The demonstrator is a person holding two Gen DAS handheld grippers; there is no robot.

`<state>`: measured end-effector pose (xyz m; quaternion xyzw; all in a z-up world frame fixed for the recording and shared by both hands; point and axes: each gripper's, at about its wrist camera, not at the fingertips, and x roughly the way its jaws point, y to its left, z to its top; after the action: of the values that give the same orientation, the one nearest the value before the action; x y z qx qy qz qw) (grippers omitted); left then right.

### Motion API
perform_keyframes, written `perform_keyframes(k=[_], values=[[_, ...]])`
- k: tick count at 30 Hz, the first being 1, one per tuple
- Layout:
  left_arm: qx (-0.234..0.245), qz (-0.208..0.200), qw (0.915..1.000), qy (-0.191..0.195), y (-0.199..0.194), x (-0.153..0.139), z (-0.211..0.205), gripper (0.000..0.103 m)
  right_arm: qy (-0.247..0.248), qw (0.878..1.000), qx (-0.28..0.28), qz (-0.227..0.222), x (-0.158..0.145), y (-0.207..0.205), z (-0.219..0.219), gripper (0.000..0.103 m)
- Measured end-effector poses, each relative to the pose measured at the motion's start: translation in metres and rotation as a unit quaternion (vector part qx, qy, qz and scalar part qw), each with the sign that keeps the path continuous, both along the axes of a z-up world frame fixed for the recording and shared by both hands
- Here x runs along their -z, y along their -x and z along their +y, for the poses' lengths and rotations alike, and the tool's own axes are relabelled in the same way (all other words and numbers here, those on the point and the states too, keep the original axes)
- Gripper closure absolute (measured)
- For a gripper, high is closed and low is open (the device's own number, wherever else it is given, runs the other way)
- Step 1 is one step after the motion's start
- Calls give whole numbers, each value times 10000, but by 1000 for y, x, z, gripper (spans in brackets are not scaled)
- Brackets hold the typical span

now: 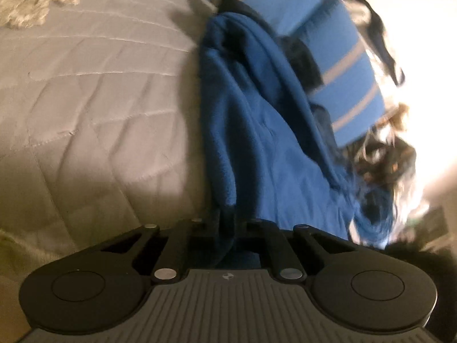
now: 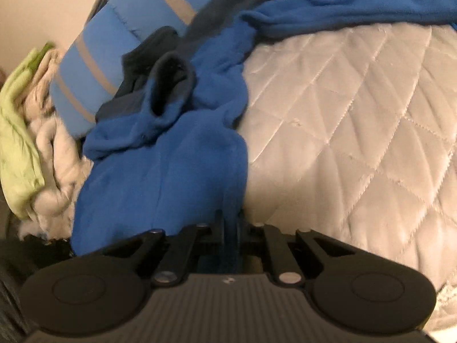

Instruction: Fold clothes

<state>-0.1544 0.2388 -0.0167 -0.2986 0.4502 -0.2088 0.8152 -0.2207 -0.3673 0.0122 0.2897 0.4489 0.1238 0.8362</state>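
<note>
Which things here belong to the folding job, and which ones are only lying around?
Part of the job:
- blue fleece garment, lying on the quilted bedspread
- left gripper, shut on the garment's edge
- right gripper, shut on the garment's edge

Just lying about:
- blue striped pillows
- light green cloth
- white bundle beside it

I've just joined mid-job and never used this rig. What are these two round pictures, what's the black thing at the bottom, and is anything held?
Each picture comes from a fisheye camera on a hand-held gripper, looking along its fingers; a person holds one in each hand. The black shape is the gripper itself. A quilt covers the bed, with a blue fleece on it and striped pillows behind. The left gripper and right gripper are each shut on a fleece edge.
</note>
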Motion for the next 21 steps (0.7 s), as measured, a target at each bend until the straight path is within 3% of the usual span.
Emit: perform_keyframes(k=[3, 8, 18, 19, 21], values=[[-67, -76, 9998, -159, 16, -10, 8, 96, 52, 10000, 30, 5, -5, 13, -3, 97], [-213, 64, 9997, -128, 31, -4, 26, 96, 124, 9998, 58, 112, -3, 29, -5, 97], [-4, 120, 9969, -775, 22, 5, 11, 94, 278, 9994, -2, 219, -4, 33, -4, 97], [0, 126, 9968, -795, 20, 4, 9, 91, 260, 9994, 17, 237, -5, 32, -5, 94], [16, 155, 9959, -890, 17, -2, 8, 88, 224, 9994, 56, 272, -8, 29, -7, 71]])
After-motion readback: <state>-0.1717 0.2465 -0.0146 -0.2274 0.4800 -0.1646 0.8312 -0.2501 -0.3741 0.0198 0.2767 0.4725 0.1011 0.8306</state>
